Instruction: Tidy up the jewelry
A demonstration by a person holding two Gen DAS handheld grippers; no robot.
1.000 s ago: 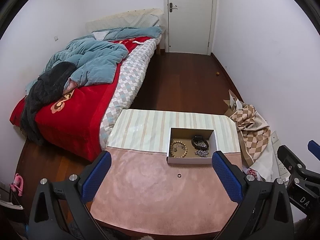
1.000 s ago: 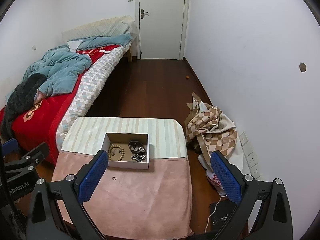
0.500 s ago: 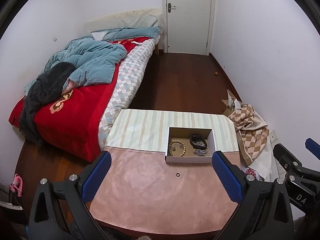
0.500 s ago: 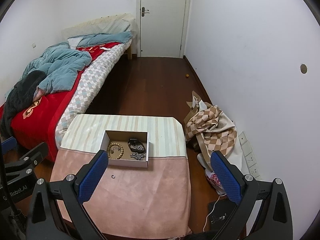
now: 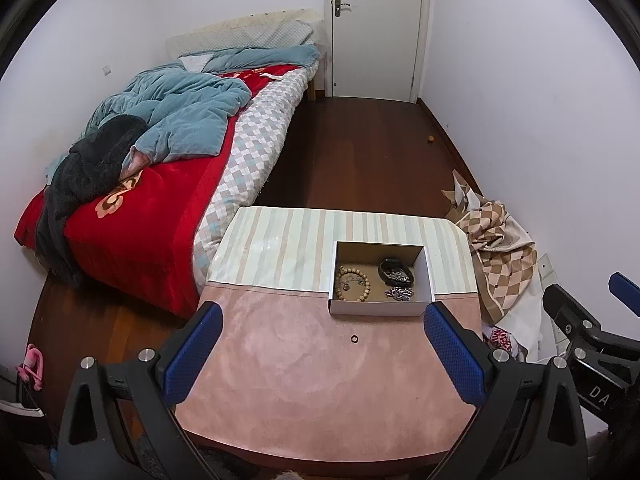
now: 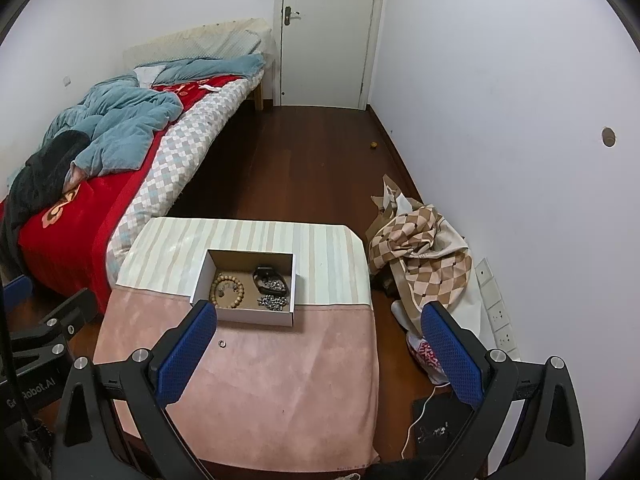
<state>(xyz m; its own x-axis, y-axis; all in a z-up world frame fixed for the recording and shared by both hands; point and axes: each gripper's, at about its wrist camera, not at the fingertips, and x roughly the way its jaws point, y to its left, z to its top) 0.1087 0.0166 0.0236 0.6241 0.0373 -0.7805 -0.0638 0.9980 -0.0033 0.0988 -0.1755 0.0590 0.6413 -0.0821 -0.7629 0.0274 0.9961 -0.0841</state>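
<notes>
**Jewelry box on a covered table, one ring outside it**

A table (image 5: 280,380) draped in pink cloth, with a striped cloth over its far part, is taken as the landmark. A bed (image 5: 160,168) with a red cover and a crumpled blue quilt is seen beyond the table's left corner, and a heap of checked fabric (image 5: 500,248) lies on the floor at its right side.

Above the table's near edge, the left gripper (image 5: 323,354) is held with its blue-padded jaws spread wide and nothing between them. The right gripper (image 6: 316,352) is likewise held wide open and empty, over the table's near right part.

An open cardboard box (image 5: 380,308) is set on the table where the two cloths meet, toward the right. Inside it a wooden bead bracelet (image 5: 353,282) lies at the left, a dark bangle (image 5: 396,272) at the far right, and a silvery chain (image 5: 399,293) just nearer than the bangle.

A small ring (image 5: 354,338) is seen on the pink cloth, just outside the box's near wall.
</notes>
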